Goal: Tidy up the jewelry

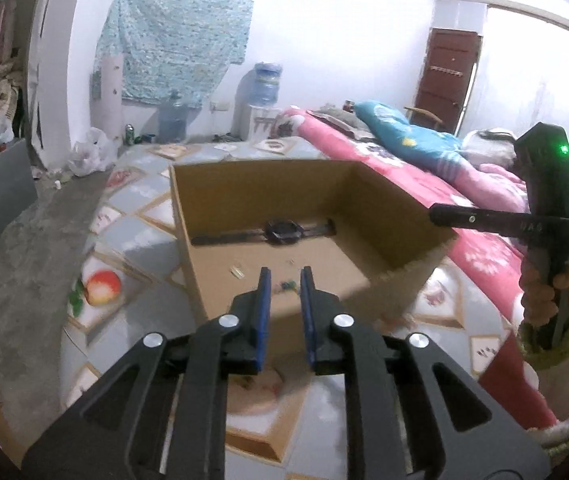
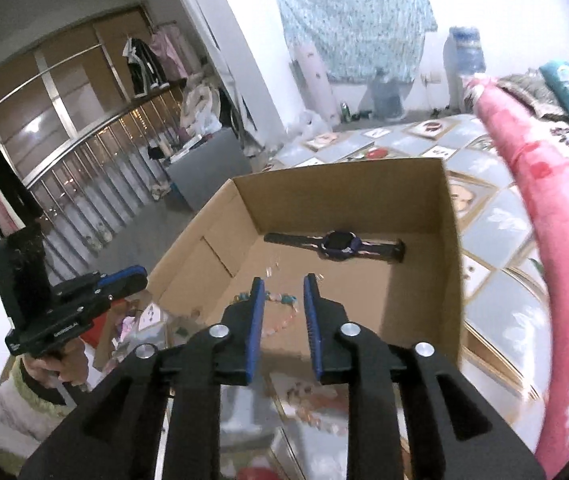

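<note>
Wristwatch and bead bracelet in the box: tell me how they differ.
The wristwatch is dark, with its strap laid out straight against the far wall of the cardboard box; the bead bracelet is pale and multicoloured, curved in a loop nearer the front. Both lie loose on the box floor, ungripped.

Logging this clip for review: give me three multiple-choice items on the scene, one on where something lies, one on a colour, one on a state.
1. Where does the wristwatch lie?
A. On the pink blanket
B. In the cardboard box, near its far wall
C. In the right gripper

2. What colour are the pads on the gripper jaws?
A. Blue
B. Red
C. Yellow

3. How does the right gripper stand?
A. Shut on the beaded bracelet
B. Shut on nothing
C. Open, empty, above the beaded bracelet

Key: B, the strap runs along the far wall; A, both pairs show blue; C, a gap shows between the jaws, with nothing held.
</note>
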Demonstrator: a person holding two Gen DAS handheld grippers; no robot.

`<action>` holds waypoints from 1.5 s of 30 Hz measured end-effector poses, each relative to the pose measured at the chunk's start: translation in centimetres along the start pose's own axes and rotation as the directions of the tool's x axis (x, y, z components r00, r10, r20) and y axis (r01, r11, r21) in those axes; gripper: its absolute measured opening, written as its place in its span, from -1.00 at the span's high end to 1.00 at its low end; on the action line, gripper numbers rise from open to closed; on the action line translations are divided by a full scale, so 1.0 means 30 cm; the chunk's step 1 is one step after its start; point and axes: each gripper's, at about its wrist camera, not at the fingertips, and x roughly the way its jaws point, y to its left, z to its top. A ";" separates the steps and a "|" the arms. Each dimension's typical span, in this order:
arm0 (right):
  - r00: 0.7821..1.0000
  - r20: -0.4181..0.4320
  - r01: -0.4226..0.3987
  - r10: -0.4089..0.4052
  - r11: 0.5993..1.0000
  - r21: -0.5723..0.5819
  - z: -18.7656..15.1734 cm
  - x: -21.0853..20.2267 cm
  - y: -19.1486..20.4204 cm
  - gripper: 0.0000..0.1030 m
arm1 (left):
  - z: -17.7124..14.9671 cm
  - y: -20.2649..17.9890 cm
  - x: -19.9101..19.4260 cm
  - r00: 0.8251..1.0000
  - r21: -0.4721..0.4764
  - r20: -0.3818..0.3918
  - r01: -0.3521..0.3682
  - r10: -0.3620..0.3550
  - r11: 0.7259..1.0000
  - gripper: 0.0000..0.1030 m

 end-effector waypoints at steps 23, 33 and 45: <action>0.945 -0.148 0.228 -0.292 0.911 -0.345 -0.348 0.197 0.099 0.28 | -0.295 -0.221 0.209 0.980 0.125 -0.197 0.026 -0.001 0.992 0.68; 0.928 -0.173 0.211 -0.331 0.846 -0.489 -0.357 0.259 0.118 0.80 | -0.303 -0.210 0.263 0.974 0.108 -0.222 0.059 -0.033 0.992 0.68; 0.976 -0.071 0.200 -0.207 0.975 -0.098 -0.237 0.021 -0.094 0.81 | -0.313 -0.197 0.272 0.973 0.076 -0.224 0.080 -0.061 0.994 0.68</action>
